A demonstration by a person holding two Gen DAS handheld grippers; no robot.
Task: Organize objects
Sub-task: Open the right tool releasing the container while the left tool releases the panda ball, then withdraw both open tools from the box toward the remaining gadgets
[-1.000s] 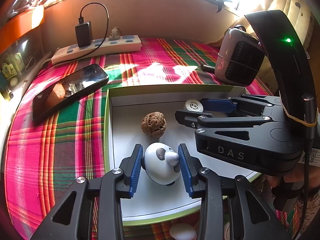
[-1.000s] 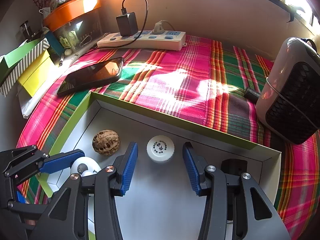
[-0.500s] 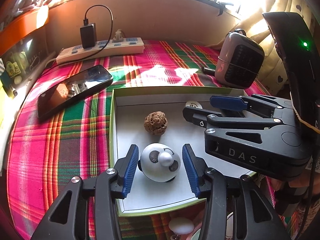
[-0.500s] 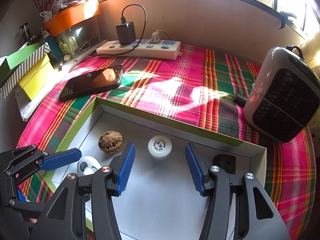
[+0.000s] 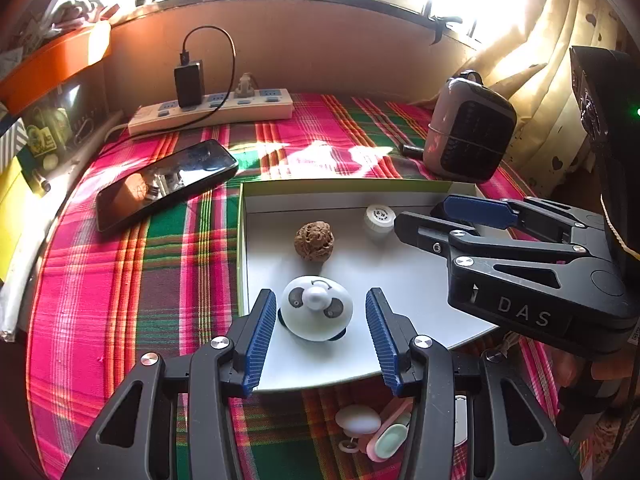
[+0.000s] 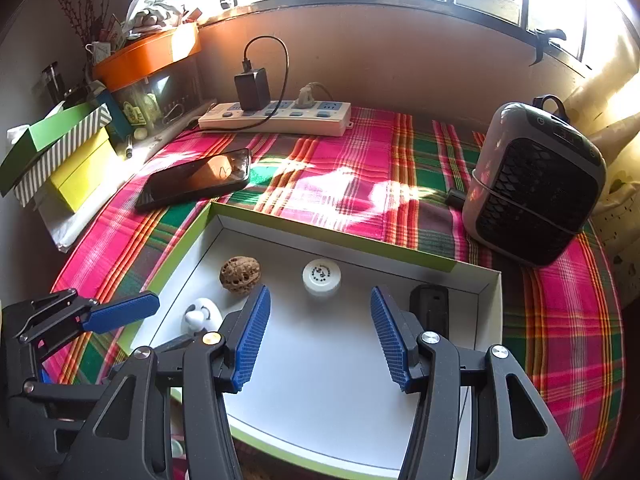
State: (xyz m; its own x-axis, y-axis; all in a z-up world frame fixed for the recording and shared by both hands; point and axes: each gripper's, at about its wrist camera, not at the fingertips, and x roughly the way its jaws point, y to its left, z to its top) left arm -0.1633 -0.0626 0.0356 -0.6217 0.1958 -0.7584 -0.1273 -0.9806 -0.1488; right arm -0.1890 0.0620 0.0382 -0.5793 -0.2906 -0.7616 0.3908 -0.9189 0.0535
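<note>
A shallow white tray with a green rim (image 5: 241, 240) is seen lying on a bright pink and green plaid cloth (image 5: 132, 280). Inside it, a round white panda figure (image 5: 316, 313) sits on the tray floor, directly between the blue pads of the left gripper (image 5: 320, 336). The jaws have just been opening; a gap is visible on each side of the panda, so it is released, not squeezed.

Farther back in the tray a brown walnut (image 5: 314, 240) is placed, and near the far wall a small white cap (image 6: 321, 276). The right gripper (image 6: 320, 336) is held over bare tray floor with its jaws spread and empty, having just been opening slightly; the cap lies ahead of its tips, untouched. A black object (image 6: 430, 308) rests just beyond its right-hand pad, by the tray's far corner.

Outside the tray, a black phone (image 5: 164, 184), a power strip (image 5: 216, 110) and a small heater (image 5: 470, 128) are set on the cloth.
</note>
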